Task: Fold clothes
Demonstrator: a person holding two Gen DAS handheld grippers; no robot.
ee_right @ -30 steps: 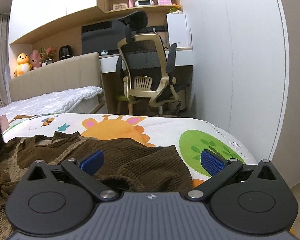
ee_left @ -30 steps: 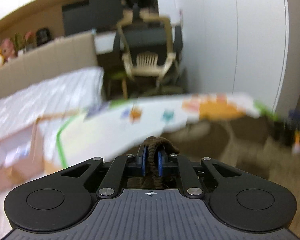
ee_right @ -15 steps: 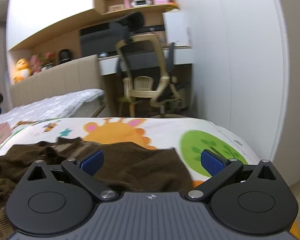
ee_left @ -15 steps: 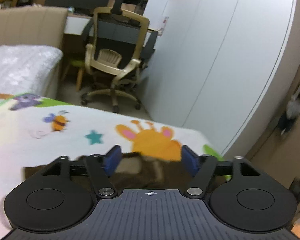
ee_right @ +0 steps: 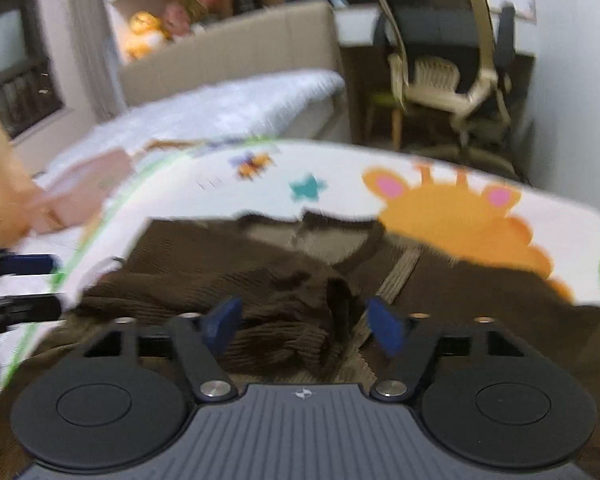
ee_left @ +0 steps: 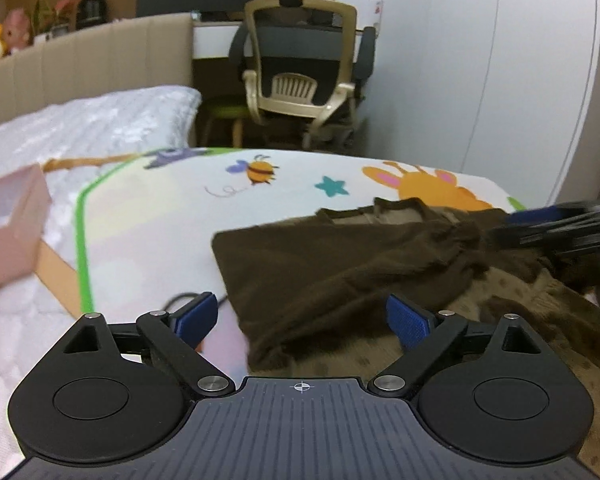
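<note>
Pink box [ee_left: 10, 224] beside cartoon mat [ee_left: 300, 196]; office chair [ee_left: 300, 76].

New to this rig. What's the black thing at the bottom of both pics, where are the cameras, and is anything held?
No robot arm here: a person carries a two-finger gripper in each hand, and a fisheye camera on each looks forward along its fingers. The black body with blue pads is the left gripper in one view and the right gripper in the other. Both stand open and hold nothing. A brown sweater lies on a cartoon-print mat, with a pink box to the left. An office chair stands behind.
</note>
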